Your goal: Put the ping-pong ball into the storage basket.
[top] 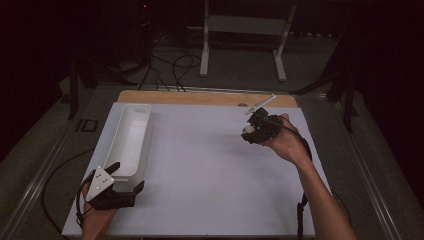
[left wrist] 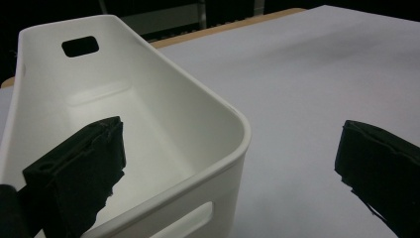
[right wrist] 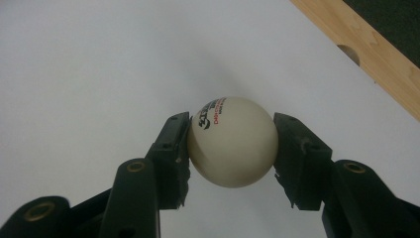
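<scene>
Two grippers: right gripper [right wrist: 232, 144] clamps ball [right wrist: 233, 141] above open white mat [top: 210, 165], left gripper [left wrist: 228, 163] jaws spread, straddling bin [left wrist: 148, 119] corner rim.

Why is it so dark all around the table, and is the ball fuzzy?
In the high view, light falls on the white table while the room behind stays nearly black. In the right gripper view the ball looks sharp, its printing readable, with a soft shadow behind it. In the left gripper view the near black claw tips look slightly blurry beside the tub.

room: dim | floor [top: 240, 70]: grey carpet; black cables [top: 170, 67] | behind table: white frame stand [top: 245, 25]
</scene>
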A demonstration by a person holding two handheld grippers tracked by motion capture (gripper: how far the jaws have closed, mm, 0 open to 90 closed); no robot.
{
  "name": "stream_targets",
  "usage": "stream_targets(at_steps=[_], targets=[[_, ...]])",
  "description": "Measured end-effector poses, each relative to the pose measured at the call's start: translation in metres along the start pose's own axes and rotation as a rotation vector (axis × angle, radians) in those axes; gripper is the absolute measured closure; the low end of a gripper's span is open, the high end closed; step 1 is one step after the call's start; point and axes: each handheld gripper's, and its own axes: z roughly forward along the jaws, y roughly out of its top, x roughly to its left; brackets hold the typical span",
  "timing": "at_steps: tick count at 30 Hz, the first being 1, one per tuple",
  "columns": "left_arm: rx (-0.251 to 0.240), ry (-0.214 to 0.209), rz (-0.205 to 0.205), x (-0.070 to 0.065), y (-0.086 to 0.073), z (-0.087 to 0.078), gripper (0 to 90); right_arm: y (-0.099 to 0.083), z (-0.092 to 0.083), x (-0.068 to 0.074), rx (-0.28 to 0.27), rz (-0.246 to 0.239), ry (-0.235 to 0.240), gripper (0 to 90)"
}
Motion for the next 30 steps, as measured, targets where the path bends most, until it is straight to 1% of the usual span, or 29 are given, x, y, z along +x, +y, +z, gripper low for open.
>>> stream_targets(at_steps=[9, 11, 30], targets=[[-0.001, 0.0, 0.0, 0.0, 0.0, 0.0, 0.0, 0.006, -0.001, 0.002, 0.0, -0.011, 0.0, 50.6], [-0.001, 0.0, 0.0, 0.0, 0.0, 0.0, 0.0, 0.007, -0.001, 0.002, -0.001, -0.006, 0.001, 50.6], [-0.002, 0.0, 0.0, 0.0, 0.0, 0.0, 0.0, 0.018, -0.007, 0.007, -0.012, -0.037, -0.001, 50.6]])
